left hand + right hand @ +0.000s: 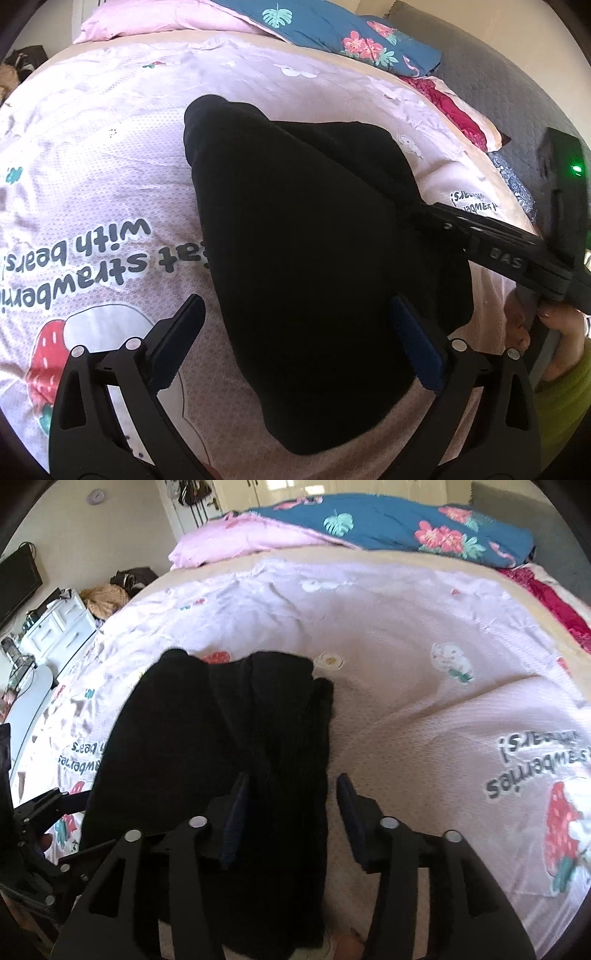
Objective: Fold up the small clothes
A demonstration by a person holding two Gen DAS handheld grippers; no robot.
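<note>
A black garment (306, 258) lies on the pink strawberry-print bedspread (92, 177). It is long, narrow at the far end and wider near me. My left gripper (295, 328) is open; its fingers straddle the garment's near left part, just above it. In the left wrist view my right gripper (491, 243) reaches in from the right to the garment's right edge. In the right wrist view the garment (221, 746) runs away from me, and my right gripper (293, 808) is open with its fingers on either side of the garment's right edge.
A teal floral quilt (406, 520) and a pink blanket (236, 542) are piled at the far end of the bed. Red fabric (454, 107) lies at the right edge. White drawers (59, 627) and clutter stand left of the bed.
</note>
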